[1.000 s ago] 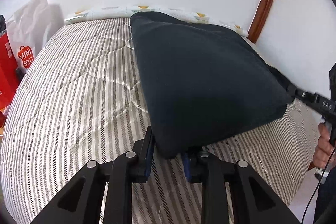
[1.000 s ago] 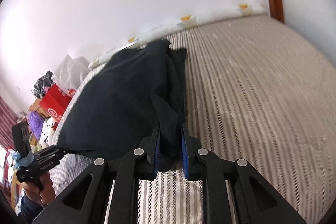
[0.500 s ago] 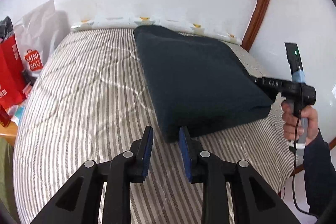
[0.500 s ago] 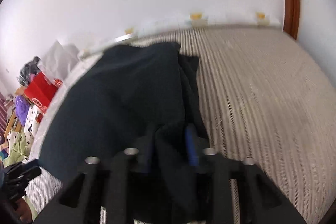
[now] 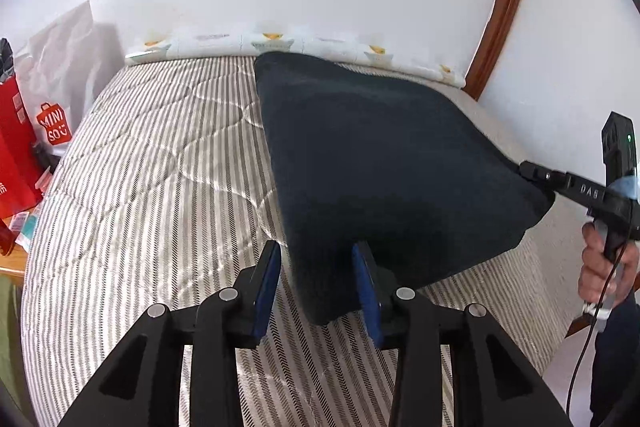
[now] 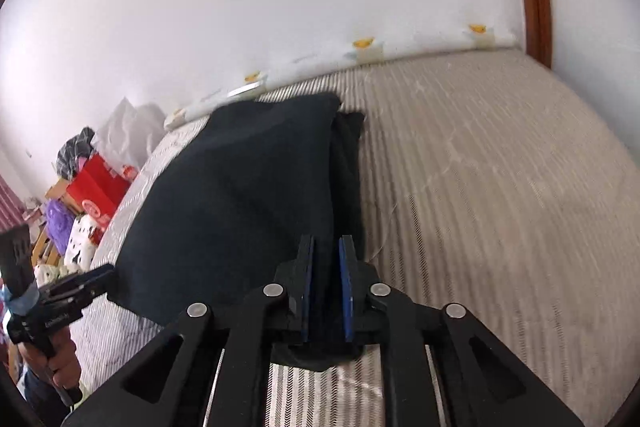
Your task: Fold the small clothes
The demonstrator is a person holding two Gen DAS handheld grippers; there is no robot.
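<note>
Now that the left gripper has just spread its jaws, the near-left corner of the dark cloth sits loose between them on the bed, no longer pinched as a second ago. Right gripper pinches the other corner. Fold looks laid; release comes next.

Bright, even daylight; fisheye-warped edges; right view slightly blurred.

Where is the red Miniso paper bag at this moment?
The red Miniso paper bag stands off the striped bed, at the far left edge of the left wrist view, beside a white Miniso bag.
</note>
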